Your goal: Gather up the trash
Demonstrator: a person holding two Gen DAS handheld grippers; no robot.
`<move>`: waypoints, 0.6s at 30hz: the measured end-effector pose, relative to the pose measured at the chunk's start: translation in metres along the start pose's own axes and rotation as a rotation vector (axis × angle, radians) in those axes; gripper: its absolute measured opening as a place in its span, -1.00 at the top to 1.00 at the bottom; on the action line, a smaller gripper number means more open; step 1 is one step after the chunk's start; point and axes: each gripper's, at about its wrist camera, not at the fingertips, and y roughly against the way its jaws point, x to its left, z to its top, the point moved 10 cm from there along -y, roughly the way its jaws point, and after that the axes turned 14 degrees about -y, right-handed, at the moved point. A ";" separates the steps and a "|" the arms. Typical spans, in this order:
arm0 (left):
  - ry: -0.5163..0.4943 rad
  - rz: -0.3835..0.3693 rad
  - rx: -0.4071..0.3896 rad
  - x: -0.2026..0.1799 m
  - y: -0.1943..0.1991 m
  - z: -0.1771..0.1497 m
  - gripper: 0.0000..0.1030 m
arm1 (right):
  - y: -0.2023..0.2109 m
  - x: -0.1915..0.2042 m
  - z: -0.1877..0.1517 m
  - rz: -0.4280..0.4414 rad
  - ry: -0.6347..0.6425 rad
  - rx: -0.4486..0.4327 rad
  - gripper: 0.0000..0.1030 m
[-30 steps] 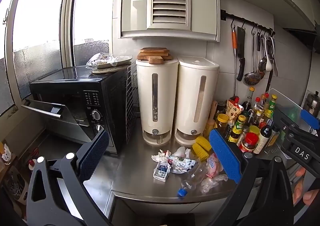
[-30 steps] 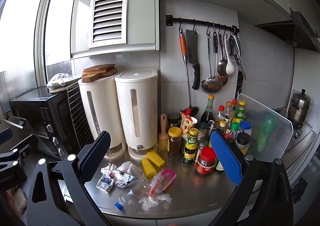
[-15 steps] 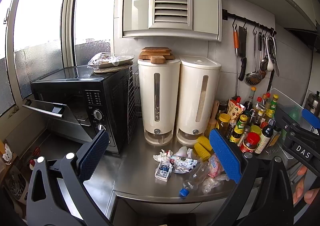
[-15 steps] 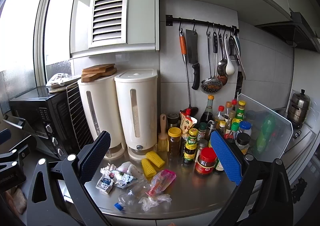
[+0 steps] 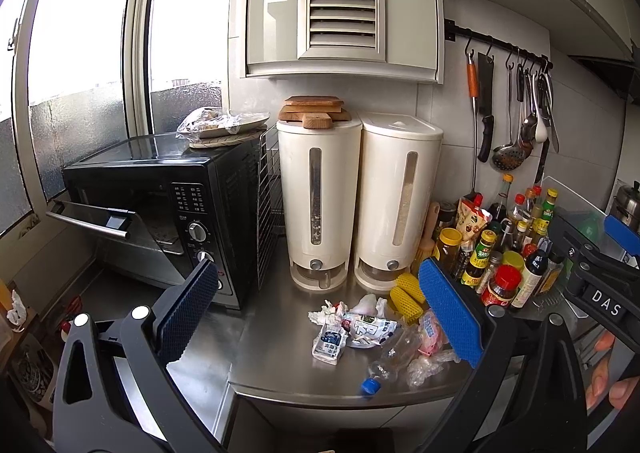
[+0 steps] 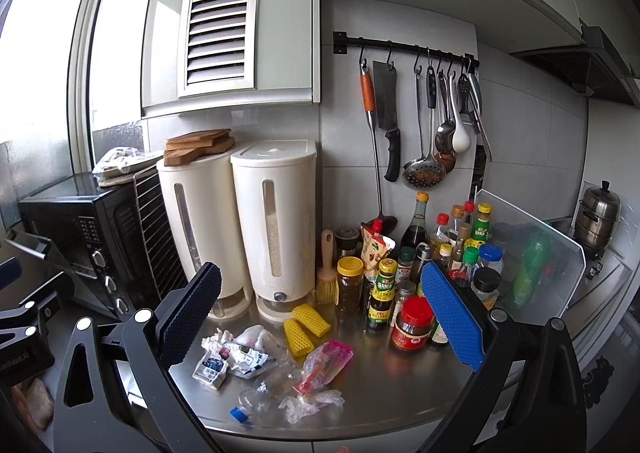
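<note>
Trash [image 6: 276,369] piled on counter [image 6: 380,385] at 12 o'clock, below canisters [image 6: 276,221]. Left gripper [image 5: 320,317] and right gripper [image 6: 320,317] both spread wide, holding nothing.

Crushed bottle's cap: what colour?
Blue. The cap of the crushed bottle shows best in the right wrist view.

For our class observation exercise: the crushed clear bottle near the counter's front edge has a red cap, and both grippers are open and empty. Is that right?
Not quite. The crushed bottle's cap is blue, not red, as the right wrist view shows clearly. The rest stands: the crushed clear bottle lies near the front edge of the counter, and the left gripper and right gripper are both open and empty.
</note>
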 end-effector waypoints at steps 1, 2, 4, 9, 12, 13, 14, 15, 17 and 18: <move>0.000 0.000 0.000 0.000 0.000 0.000 -0.85 | 0.000 0.001 0.000 -0.001 0.000 -0.001 -0.94; -0.001 0.001 0.000 0.001 0.000 0.000 -0.85 | 0.000 0.001 0.000 0.000 0.000 -0.001 -0.94; 0.000 0.005 0.001 0.002 0.000 0.000 -0.85 | 0.000 0.001 0.000 0.000 0.001 -0.001 -0.94; -0.002 0.005 0.000 0.003 0.000 0.001 -0.85 | 0.000 0.001 0.000 0.000 0.000 -0.001 -0.94; -0.003 0.005 0.001 0.004 0.000 0.001 -0.85 | -0.001 0.002 0.000 0.001 -0.001 0.002 -0.94; -0.003 0.005 0.001 0.004 0.000 0.001 -0.85 | -0.001 0.002 0.000 0.001 -0.001 0.003 -0.94; -0.003 0.005 0.001 0.005 0.000 0.001 -0.85 | -0.001 0.002 0.000 0.000 -0.001 0.002 -0.94; -0.003 0.004 0.002 0.005 -0.001 0.001 -0.85 | -0.001 0.002 0.000 0.000 -0.002 0.002 -0.94; -0.002 0.004 0.002 0.007 -0.001 0.001 -0.85 | -0.002 0.002 0.000 0.000 -0.001 0.003 -0.94; -0.001 0.004 0.002 0.008 -0.001 0.000 -0.85 | -0.002 0.002 0.000 0.000 -0.001 0.002 -0.94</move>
